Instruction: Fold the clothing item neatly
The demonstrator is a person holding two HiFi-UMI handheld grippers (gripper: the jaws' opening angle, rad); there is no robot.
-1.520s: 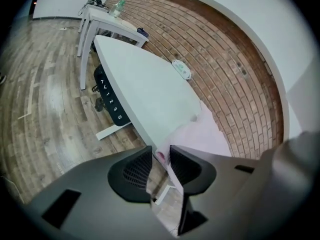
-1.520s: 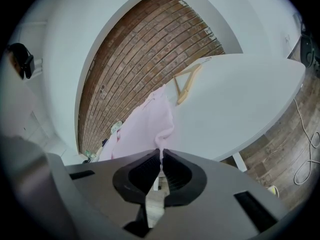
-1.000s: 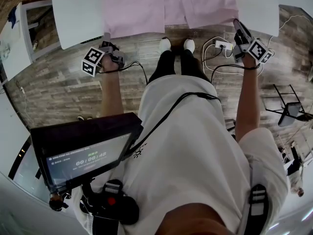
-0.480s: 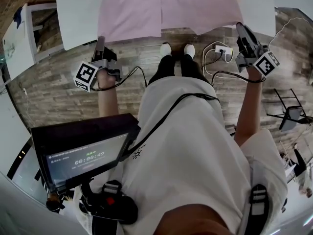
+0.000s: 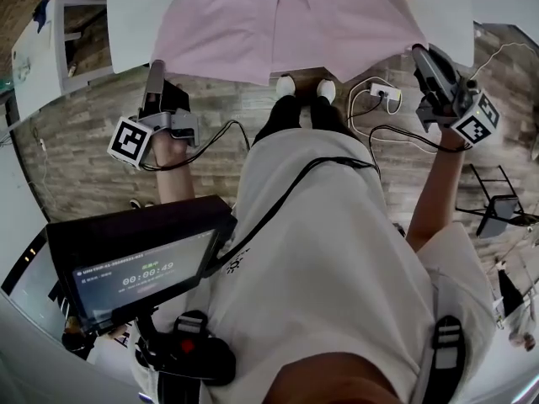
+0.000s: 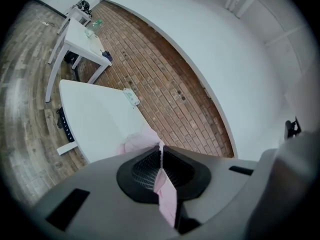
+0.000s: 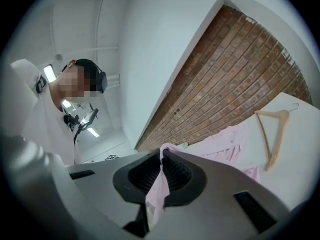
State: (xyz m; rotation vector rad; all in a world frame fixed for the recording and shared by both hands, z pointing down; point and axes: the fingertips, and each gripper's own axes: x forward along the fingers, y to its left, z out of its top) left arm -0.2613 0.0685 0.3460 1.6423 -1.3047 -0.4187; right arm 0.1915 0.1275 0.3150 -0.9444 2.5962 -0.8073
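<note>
Higher than before, the left hand-held gripper (image 5: pixel 156 66) and right hand-held gripper (image 5: pixel 419 52) are clamping the pale pink cloth shirt (image 5: pixel 286 32); the right gripper view is showing a wooden hanger (image 7: pixel 272 114).

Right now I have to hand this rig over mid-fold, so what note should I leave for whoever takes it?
Left gripper: shut on the pink garment's near hem.
Right gripper: shut on the same hem, other corner.
The garment's far part lies on the white table; a wooden hanger lies near it.
Done: hem gripped, held up.
Left: probably carry it over, lay the fold, smooth.
</note>
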